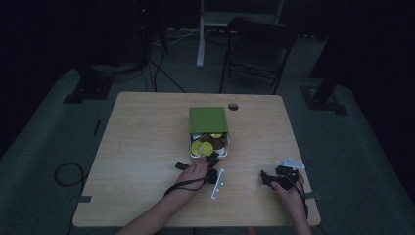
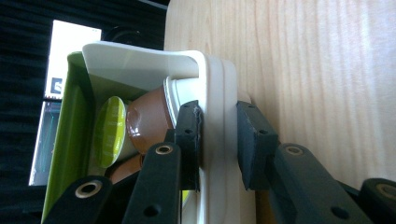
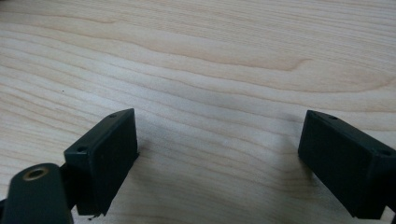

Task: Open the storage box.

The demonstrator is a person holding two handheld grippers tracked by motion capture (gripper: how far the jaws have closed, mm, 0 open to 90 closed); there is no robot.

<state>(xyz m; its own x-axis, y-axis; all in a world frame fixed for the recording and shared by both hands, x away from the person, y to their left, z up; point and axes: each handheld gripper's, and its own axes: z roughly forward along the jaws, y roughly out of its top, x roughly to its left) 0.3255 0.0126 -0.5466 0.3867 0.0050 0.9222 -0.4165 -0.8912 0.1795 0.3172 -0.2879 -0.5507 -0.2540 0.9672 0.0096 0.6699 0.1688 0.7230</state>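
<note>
1. Now clamped on the white front wall of the drawer (image 2: 212,121): left gripper (image 2: 219,140), one of its fingers (image 2: 189,135) inside and one outside.
2. Sticking out of a green box (image 1: 208,119) near the middle of the tabletop (image 1: 142,142), toward the person.
3. Lying inside the drawer: small coffee pods, a brown pod (image 2: 149,121) touching a yellow-green pod (image 2: 109,133). More pods (image 1: 209,143) seen from above, yellow-green and brown.
4. Held by the left hand (image 1: 193,172) just in front of the drawer, turned on its side.
5. Resting low over bare wood, well apart from the box: right gripper (image 3: 219,163), fingers wide apart with nothing between them.
6. Held by the right hand (image 1: 288,188) near the right front edge of the tabletop.
</note>
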